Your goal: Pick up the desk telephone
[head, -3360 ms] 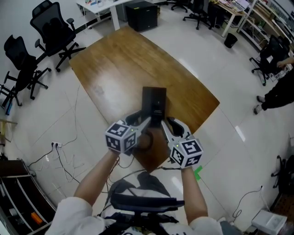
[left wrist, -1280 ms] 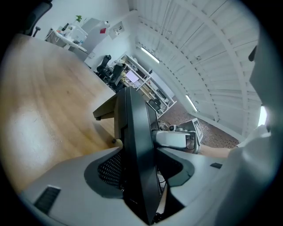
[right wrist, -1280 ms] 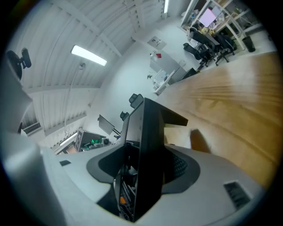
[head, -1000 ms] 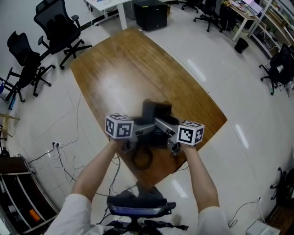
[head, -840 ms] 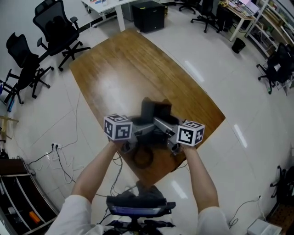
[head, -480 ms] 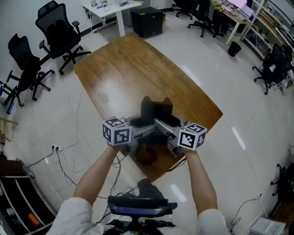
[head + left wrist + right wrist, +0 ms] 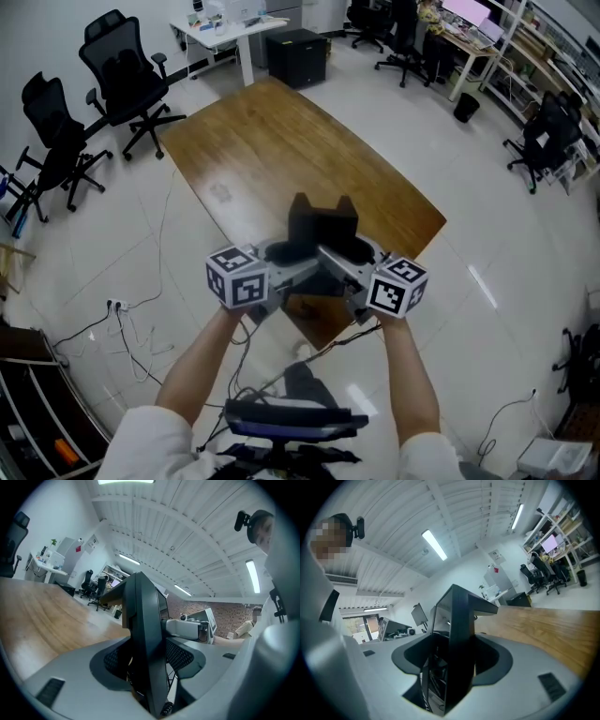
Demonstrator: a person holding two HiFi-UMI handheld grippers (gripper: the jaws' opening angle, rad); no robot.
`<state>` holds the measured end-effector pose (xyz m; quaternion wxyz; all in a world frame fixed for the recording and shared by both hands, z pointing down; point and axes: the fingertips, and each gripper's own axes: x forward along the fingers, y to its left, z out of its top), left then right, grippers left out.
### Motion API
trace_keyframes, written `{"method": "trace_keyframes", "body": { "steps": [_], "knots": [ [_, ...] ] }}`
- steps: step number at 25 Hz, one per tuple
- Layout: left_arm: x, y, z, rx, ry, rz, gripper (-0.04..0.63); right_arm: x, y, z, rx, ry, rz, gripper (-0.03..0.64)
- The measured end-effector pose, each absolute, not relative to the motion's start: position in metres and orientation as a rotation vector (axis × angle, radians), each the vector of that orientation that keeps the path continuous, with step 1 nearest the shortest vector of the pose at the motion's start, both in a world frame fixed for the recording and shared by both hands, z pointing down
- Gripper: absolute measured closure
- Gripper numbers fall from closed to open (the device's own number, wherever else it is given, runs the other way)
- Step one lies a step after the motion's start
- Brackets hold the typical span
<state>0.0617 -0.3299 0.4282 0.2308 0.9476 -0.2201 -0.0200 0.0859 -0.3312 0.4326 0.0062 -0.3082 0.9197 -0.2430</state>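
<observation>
1. The wooden table (image 7: 262,141) lies below; I would lift straight up, clear of its near end
2. The desk telephone (image 7: 321,225) hangs in the air above that end; best carried level
3. The left gripper (image 7: 286,265) and right gripper (image 7: 345,265) each pinch one side of it; squeeze evenly so it cannot twist

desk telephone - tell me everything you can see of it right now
The desk telephone is a black, angular, plastic-looking unit. It is clamped from both sides, the left gripper and right gripper each shut on an edge, and appears lifted clear above the near corner of the wooden table. Keys and handset cannot be made out.
</observation>
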Motion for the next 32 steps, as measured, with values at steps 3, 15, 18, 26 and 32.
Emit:
{"method": "trace_keyframes", "body": {
  "steps": [3,15,18,26,32],
  "knots": [
    [0.060,-0.310,0.415,2.642,-0.589,-0.066,0.370,0.084,-0.311,0.418,-0.985,2.884,-0.706,0.348],
    [0.056,-0.241,0.372,2.713,-0.514,-0.177,0.370,0.078,-0.243,0.369,-1.069,2.864,-0.507,0.348],
    [0.053,-0.222,0.365,2.744,-0.505,-0.177,0.370,0.075,-0.224,0.362,-1.062,2.846,-0.477,0.350],
    [0.032,-0.171,0.338,2.863,-0.503,-0.203,0.370,0.053,-0.174,0.335,-1.036,2.847,-0.327,0.351],
    [0.021,-0.145,0.327,2.910,-0.498,-0.201,0.370,0.043,-0.149,0.322,-1.030,2.821,-0.279,0.351]
  ]
}}
